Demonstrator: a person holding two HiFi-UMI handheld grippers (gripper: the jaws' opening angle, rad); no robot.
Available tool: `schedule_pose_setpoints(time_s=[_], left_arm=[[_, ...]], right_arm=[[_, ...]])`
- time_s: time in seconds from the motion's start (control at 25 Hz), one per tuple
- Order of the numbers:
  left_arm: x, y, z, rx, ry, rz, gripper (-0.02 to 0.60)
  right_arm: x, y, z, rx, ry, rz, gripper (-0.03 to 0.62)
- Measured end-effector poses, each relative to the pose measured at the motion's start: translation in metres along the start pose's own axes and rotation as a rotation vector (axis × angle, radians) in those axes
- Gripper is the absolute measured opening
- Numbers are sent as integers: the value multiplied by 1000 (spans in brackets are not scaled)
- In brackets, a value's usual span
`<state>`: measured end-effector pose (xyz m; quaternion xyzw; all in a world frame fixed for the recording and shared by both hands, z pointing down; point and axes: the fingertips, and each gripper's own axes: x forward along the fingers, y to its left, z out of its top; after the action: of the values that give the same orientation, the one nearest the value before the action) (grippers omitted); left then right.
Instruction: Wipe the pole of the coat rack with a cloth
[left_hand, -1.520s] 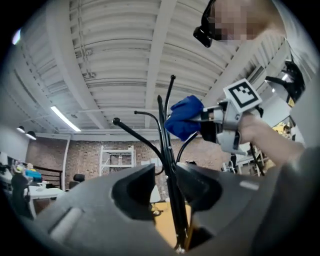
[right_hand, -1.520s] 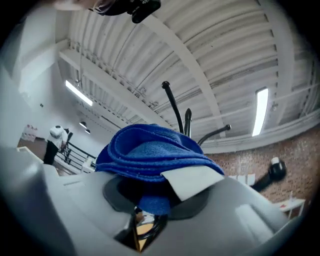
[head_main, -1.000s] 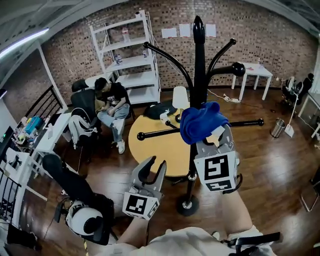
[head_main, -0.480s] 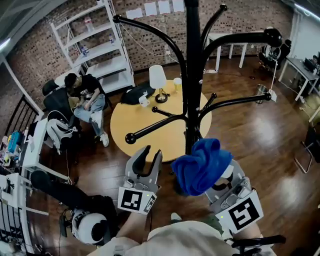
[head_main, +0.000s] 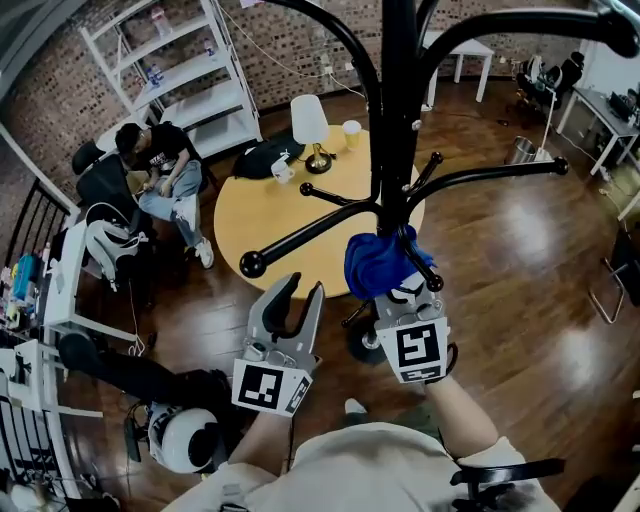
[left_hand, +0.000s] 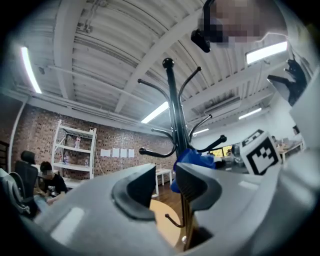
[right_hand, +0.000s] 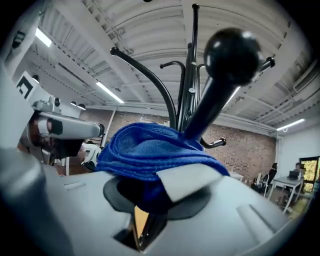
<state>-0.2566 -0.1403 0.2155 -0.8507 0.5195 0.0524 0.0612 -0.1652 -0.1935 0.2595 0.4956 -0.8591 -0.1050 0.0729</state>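
Coat rack pole (head_main: 398, 120): black, upright, its long axis vertical from the round base (head_main: 365, 345) on the wooden floor up past the top of the head view. It stands directly ahead of the right claw (head_main: 398, 296) and ahead and to the right of the left claw (head_main: 300, 290).

Curved pegs branch from the pole. One ball-tipped peg (head_main: 252, 264) reaches out ahead of the left claw; a shorter peg (head_main: 425, 275) slants across just beside the right claw's tip, and in the right gripper view its ball rises close above the jaws.

Blue cloth (head_main: 380, 265): bunched in the right claw, whose jaws are clamped on it; the wad bulges beyond the fingertips and lies against the pole just below the peg junction.

The left claw is empty, with its jaws somewhat apart.

Beyond the pole from both claws stands a round yellow desk (head_main: 260, 215) carrying a white lamp (head_main: 310, 120) and a cup (head_main: 351, 133). Far ahead and to the left of the left claw are a seated person (head_main: 165, 180) and white shelving (head_main: 190, 80).
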Motion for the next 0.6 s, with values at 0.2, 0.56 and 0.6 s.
schedule_pose_setpoints(time_s=[0.2, 0.56, 0.6], left_arm=[[-5, 5, -12, -7, 27, 36, 124], [20, -25, -17, 18, 56, 104, 124], [25, -29, -14, 25, 49, 129, 124]], right_arm=[[7, 32, -105, -26, 158, 35, 104], [-6, 57, -177, 61, 201, 315, 106], [-12, 47, -156, 71, 145, 369, 106]])
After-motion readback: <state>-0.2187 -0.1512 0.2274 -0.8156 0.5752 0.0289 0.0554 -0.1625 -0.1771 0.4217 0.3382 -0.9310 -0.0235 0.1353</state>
